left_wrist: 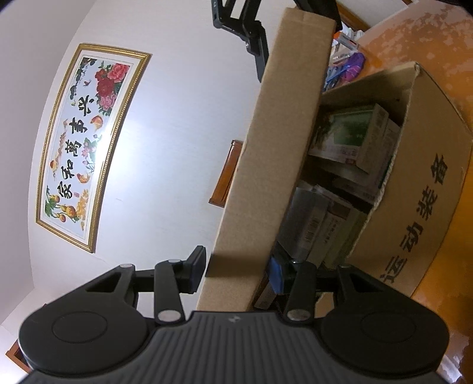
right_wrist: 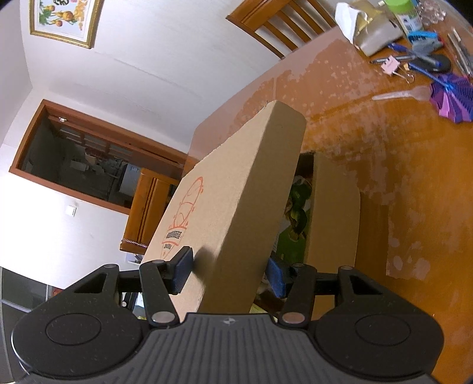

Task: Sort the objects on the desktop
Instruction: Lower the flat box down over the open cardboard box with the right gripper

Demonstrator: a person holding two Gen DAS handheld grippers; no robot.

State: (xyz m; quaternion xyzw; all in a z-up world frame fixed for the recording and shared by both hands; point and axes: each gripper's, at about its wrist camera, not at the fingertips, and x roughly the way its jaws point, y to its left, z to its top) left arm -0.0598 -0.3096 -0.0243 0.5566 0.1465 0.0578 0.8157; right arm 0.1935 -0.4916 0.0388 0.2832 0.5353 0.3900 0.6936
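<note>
From the left wrist view, the left tongs (left_wrist: 236, 273) were clenched on the lower edge of a cardboard flap (left_wrist: 283, 147), one pad on each face. The flap rose from six o'clock toward one o'clock. Behind it, from two to four o'clock, the cardboard box (left_wrist: 419, 183) stood open on the orange desk (left_wrist: 443, 44), with printing on its outer wall. Inside it lay a green and white carton (left_wrist: 351, 133) on top of other packets that were too dim to name. At twelve o'clock the other black tool (left_wrist: 245, 29) showed past the flap's far end. A gold-framed picture (left_wrist: 85, 141) hung on the wall at nine o'clock.

From the right wrist view, the right tongs (right_wrist: 229, 273) straddled a flap with a red logo (right_wrist: 236, 192). The left pad lay against the printed face; whether the right pad touched the plain face I could not tell, so the grip looked light at best. Loose things lay well apart at one to two o'clock: a purple folding fan (right_wrist: 452, 97), a pink binder clip (right_wrist: 393, 66), pens (right_wrist: 461, 53), a green-capped bottle (right_wrist: 405, 11) and a crumpled gold and white bag (right_wrist: 369, 26).

I judged the step to be closing the filled box. Done well, both flaps would swing down together from their hinges, gripped near the free edge without creasing the card, and the green carton would need to sit below the rim first.
</note>
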